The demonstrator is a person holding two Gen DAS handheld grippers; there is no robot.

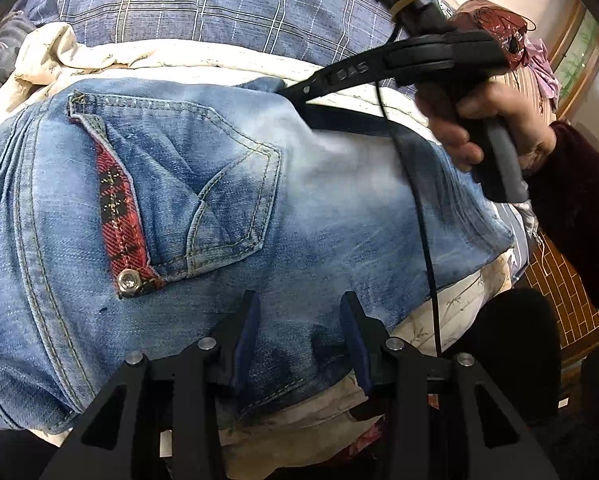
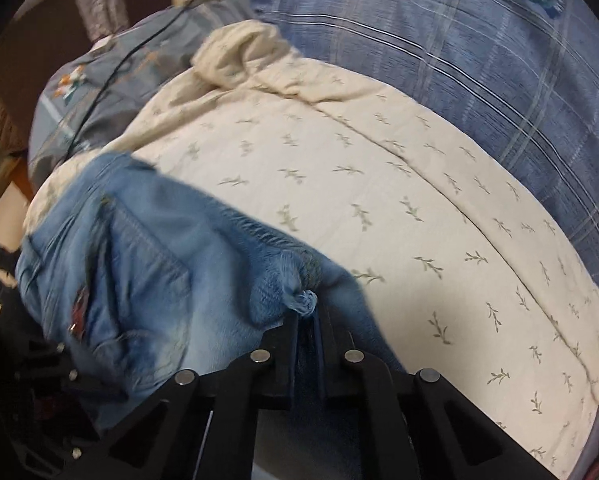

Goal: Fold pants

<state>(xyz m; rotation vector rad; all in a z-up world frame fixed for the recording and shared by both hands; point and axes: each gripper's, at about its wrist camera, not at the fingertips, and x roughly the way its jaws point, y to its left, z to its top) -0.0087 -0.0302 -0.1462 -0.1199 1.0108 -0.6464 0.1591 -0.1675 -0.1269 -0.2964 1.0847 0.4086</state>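
Note:
Faded blue jeans [image 1: 339, 200] lie back side up on a bed, showing a rear pocket [image 1: 219, 180] with a red plaid trim strip. My left gripper [image 1: 301, 304] hovers over the near edge of the jeans, jaws apart and gripping nothing. A hand [image 1: 459, 120] holds my right gripper [image 1: 295, 94] at the far edge of the denim. In the right wrist view, the right gripper [image 2: 308, 316] is shut on a bunched, frayed hem [image 2: 303, 300] of the jeans [image 2: 159, 260], with cloth draped to its left.
A cream quilt with a leaf print [image 2: 379, 200] covers the bed under the jeans. Behind it lies a blue plaid cover [image 2: 459, 60], also seen as plaid cover [image 1: 219, 0]. A black cable [image 1: 419, 220] hangs across the denim. A dark sleeve [image 1: 579, 200] is at right.

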